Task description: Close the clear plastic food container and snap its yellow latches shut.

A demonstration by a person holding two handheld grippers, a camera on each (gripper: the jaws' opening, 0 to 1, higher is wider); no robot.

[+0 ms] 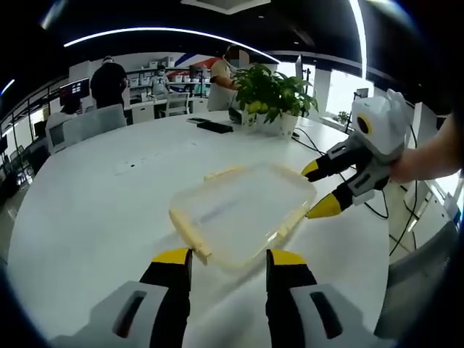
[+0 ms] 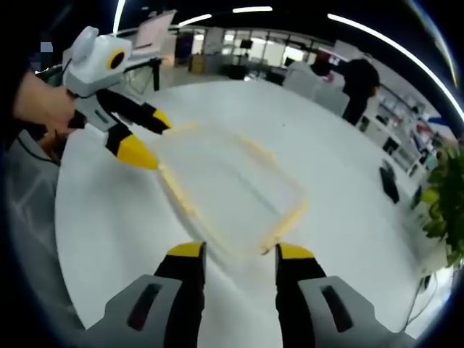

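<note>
Both pairs of yellow-tipped jaws are standing apart, gripping nothing. From the left gripper view, the left gripper (image 1: 230, 259) is sitting just short of the near edge of the clear container (image 1: 243, 210), while the right gripper (image 1: 319, 190) is reaching in from the right, one tip at the far corner and the other beside the right edge. A person's hand (image 1: 424, 159) is holding it behind its white body. From the right gripper view, the right gripper (image 2: 241, 252) is facing the container's (image 2: 230, 190) opposite edge, and the left gripper (image 2: 148, 139) is coming in from the upper left, tips at the container's corner. The container is lying flat on the white round table (image 1: 94, 210), its lid resting on top, yellow trim along the rim; the right gripper view is blurring it. Potted plants (image 1: 272, 94) are standing further back on the table, with people (image 1: 109, 81) beyond.
</note>
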